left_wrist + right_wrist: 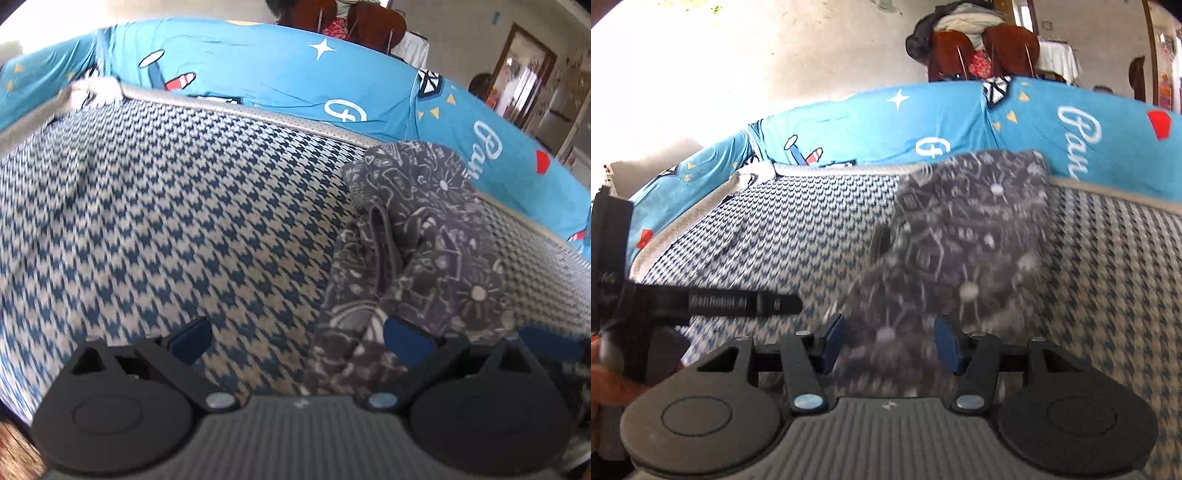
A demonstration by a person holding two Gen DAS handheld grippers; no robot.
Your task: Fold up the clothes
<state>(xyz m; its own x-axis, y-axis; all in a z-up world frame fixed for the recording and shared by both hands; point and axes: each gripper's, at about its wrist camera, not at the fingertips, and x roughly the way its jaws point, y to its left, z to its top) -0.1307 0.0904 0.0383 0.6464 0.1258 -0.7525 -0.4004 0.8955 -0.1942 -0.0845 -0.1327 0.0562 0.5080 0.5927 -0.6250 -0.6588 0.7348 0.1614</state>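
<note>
Nearest, in left wrist view: left gripper (pixel 297 341) with blue pads spread wide, left pad (pixel 192 341) over bare houndstooth cover, right pad (pixel 404 345) against or just above the lower edge of the grey patterned garment (pixel 413 240); contact not resolvable, nothing pinched between the pads. Nearest, in right wrist view: right gripper (pixel 892 345) with pads (pixel 833 345) parted about halfway, blurred grey patterned garment (pixel 964 236) lying in and beyond the gap, neither pad seen pressing on the cloth; grip not confirmed. At left edge of right wrist view: black body of the other gripper unit (pixel 701 302) with white lettering, plus part of a hand (pixel 613 384) low at the frame edge. Next out: garment crumpled, with folds and a seam ridge, grey with white line drawings and dots, resting on the blue-and-cream houndstooth cover (pixel 184 221), right of centre in left view, centre-right in right view. Farther: pale piped edge (pixel 258 110) of the houndstooth surface, garment's far end near it. Beyond that: bright blue printed sheet (pixel 288 77) with white star, script lettering and small red and yellow shapes, rising behind the edge. Farthest: brown chair backs (pixel 982 51) with piled fabric on top, white wall (pixel 738 74) at left, wooden door frame (pixel 532 74) at right.
</note>
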